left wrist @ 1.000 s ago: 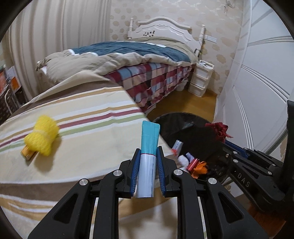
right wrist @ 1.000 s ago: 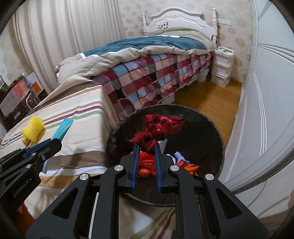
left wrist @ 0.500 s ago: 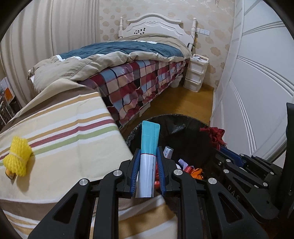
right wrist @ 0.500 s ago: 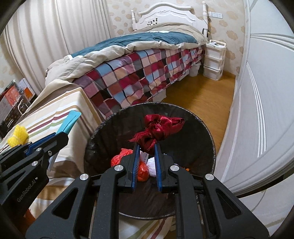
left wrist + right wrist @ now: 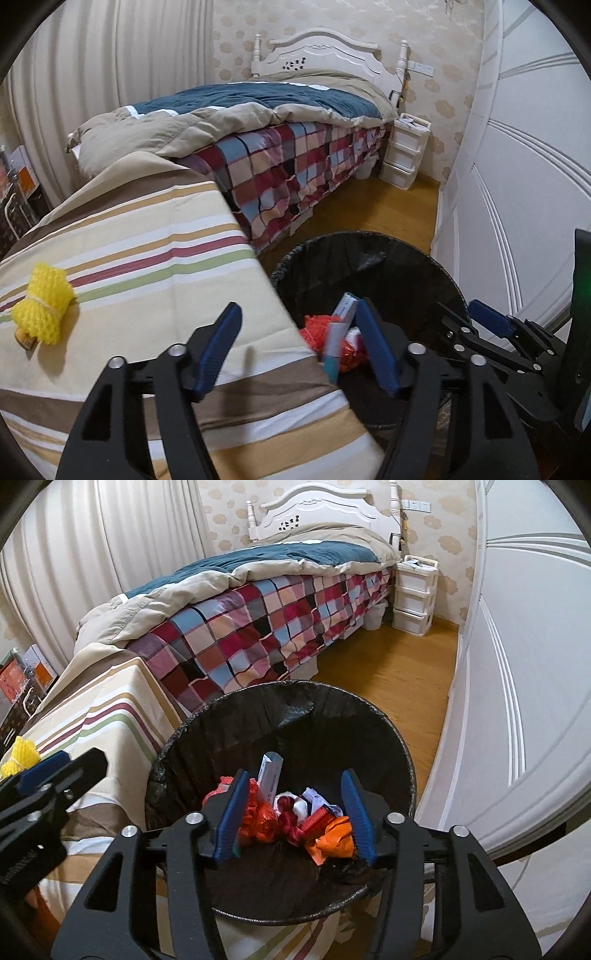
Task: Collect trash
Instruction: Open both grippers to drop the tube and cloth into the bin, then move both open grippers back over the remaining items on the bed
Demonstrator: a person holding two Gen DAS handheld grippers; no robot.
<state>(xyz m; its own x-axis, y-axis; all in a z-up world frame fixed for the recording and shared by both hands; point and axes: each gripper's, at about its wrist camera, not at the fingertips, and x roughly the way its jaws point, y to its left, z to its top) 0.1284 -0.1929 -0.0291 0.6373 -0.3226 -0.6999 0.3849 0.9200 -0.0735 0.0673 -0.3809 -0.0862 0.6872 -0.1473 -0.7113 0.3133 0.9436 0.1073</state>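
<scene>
- The round black trash bin lined with a black plastic bag [image 5: 388, 746] stands on the wooden floor, just beside the table with the striped cloth [image 5: 147, 258].
- Inside the bin lies a pile of trash: a crumpled red net bag [image 5: 258, 816], a dark red cloth bundle [image 5: 290, 821], an orange wrapper [image 5: 332, 836] and some white scraps [image 5: 314, 797].
- A small grey-and-white box [image 5: 269, 771] leans on the bin's inner wall at the back of the pile, with its long side standing nearly upright.
- The teal-and-white tube [image 5: 334, 347] is over the bin, between the left gripper's blue fingers [image 5: 218, 347], touching neither. Its long side runs nearly up and down, teal end at the bottom.
- The left gripper [image 5: 299, 350] is over the bin's near edge, and its jaws are opening wide.
- The right gripper [image 5: 295, 812] hangs over the middle of the bin. Its jaws are opening and hold nothing.
- A yellow foam net bundle [image 5: 42, 301] lies on the striped cloth, well apart from the bin.
</scene>
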